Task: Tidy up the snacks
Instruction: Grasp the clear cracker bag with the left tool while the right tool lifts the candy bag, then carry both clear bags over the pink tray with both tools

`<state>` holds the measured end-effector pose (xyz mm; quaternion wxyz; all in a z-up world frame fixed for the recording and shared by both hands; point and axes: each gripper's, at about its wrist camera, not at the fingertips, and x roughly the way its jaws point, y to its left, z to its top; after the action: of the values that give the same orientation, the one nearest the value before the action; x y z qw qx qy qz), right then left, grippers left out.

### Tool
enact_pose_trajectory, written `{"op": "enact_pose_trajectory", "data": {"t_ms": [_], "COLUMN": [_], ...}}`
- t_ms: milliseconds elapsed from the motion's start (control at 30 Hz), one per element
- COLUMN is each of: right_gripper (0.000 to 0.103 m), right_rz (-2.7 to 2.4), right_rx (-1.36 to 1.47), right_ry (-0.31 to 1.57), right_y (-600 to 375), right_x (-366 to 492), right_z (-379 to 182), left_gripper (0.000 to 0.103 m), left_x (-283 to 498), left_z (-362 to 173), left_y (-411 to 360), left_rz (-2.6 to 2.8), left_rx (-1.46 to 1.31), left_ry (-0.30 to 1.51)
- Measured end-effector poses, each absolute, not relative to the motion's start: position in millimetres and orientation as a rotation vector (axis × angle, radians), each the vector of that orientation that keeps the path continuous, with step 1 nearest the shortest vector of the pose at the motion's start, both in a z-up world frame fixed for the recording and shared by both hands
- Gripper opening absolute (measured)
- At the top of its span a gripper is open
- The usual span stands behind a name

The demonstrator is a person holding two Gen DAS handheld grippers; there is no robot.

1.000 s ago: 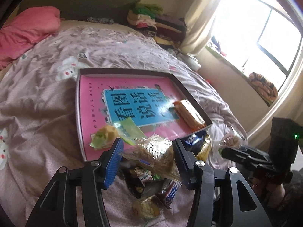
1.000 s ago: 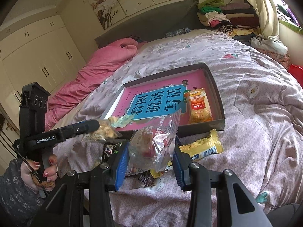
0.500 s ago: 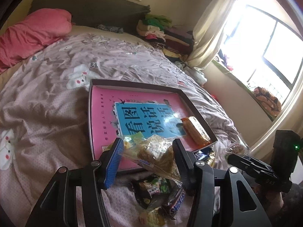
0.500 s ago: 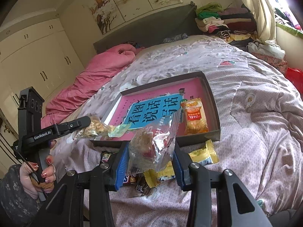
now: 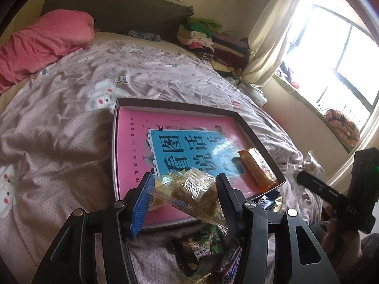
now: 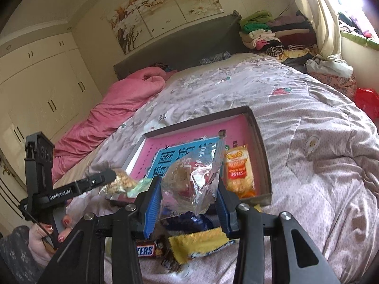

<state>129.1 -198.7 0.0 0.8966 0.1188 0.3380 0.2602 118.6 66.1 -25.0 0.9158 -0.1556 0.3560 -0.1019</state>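
Note:
A shallow dark box (image 5: 115, 146) (image 6: 264, 151) with a pink and blue printed bottom lies on the bed. One orange snack packet (image 5: 258, 168) (image 6: 239, 172) rests in it by the right wall. My left gripper (image 5: 184, 196) is shut on a clear packet of brown crumbly snack (image 5: 194, 194), held above the box's near edge. My right gripper (image 6: 188, 194) is shut on a clear crinkly packet with a reddish snack (image 6: 189, 184), just before the box's front wall. Loose snacks lie under both grippers: a Snickers bar (image 6: 146, 250) (image 5: 231, 272), a yellow packet (image 6: 201, 243), and a green packet (image 5: 201, 246).
A pink duvet (image 5: 40, 45) (image 6: 113, 113) is bunched at the bed's head. Folded clothes (image 6: 272, 33) are piled by the headboard near the curtain. A hand with painted nails (image 6: 47, 234) grips the left gripper's handle. Wardrobe doors (image 6: 42, 90) stand on the left.
Both grippers have moved forward toward the box with their packets still held; the left one's packet now hangs over the box's near edge.

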Motion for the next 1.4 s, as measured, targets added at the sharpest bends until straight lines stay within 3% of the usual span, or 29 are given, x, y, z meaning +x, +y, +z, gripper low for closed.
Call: {"op": "enact_pose_trajectory", "data": {"t_ms": [1400], "right_gripper": [0.043], "right_rz": [0.473], "right_rx": [0.193], "right_ry": [0.758], "right_y": [-191.1], "right_x": [174.5], "right_z": [-32.6], "left_gripper": [0.056], "left_x": [137.7], "left_z": [-49.4], "left_y": [48.5], "left_rz": [-0.229], "left_rx": [-0.290], "left_ry": [0.757]}}
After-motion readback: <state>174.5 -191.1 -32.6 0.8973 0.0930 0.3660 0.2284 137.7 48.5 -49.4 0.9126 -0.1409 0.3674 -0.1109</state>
